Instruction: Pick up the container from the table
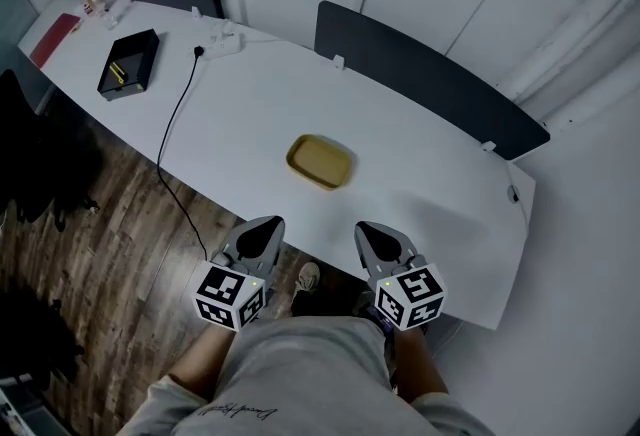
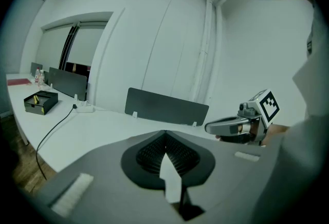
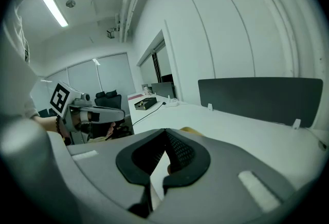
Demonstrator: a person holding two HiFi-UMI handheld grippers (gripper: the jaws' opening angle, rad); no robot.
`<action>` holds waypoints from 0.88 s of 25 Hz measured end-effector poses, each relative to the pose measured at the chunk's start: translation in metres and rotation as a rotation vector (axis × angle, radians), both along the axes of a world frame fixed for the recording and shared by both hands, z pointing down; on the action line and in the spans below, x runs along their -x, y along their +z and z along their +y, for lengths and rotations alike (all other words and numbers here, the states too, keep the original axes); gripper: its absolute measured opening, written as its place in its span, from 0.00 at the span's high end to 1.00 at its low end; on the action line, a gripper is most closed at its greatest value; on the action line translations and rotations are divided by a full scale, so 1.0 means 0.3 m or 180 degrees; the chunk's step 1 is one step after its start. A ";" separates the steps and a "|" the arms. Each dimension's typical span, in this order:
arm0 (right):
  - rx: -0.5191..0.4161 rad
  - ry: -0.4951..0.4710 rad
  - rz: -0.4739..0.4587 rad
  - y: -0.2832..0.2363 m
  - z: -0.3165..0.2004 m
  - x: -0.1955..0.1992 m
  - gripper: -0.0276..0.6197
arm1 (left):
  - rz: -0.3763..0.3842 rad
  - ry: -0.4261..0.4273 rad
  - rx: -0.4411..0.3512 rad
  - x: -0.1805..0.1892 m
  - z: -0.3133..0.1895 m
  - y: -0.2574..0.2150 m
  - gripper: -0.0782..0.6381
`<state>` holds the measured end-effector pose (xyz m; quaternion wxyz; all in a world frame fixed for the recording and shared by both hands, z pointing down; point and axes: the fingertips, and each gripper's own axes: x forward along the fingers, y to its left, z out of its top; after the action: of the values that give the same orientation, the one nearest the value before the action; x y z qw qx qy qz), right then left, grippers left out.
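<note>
Step in hand read as the approach: nothing was gripped yet. You held both grippers over the near edge of the white table [image 1: 440, 174], side by side.

- Left gripper [image 1: 267, 226]: jaws together, tips meeting, nothing in them.
- Right gripper [image 1: 369, 228]: the same, jaws closed and empty.
- Container [image 1: 320, 162]: a shallow yellow tray lying flat on the table ahead of you, roughly between the lines of the two grippers and well apart from both. In the right gripper view only a bit of its yellow rim showed over the jaws.

To do this well, you needed to pick one gripper and open its jaws before reaching. Closed tips would likely just have shoved the tray. The rim looked low, so the best grip was probably one jaw inside and one outside the near wall, coming in tilted down. The tray looked light and the table smooth, so it could have slid; a slow close was the safer call.

The black box [image 1: 128, 64] and cable [image 1: 172, 129] sat far left, no obstacle.
</note>
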<state>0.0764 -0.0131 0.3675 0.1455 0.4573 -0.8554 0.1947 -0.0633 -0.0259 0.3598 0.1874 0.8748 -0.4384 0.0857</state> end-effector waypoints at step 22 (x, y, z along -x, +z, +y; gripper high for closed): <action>-0.0088 0.0071 -0.0125 -0.039 -0.177 -0.089 0.93 | -0.0135 -0.0016 -0.0035 -0.064 -0.176 -0.048 0.89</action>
<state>0.1032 -0.0661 0.3558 0.1202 0.4649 -0.8556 0.1935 -0.0440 -0.0786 0.3453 0.1735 0.8727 -0.4450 0.1013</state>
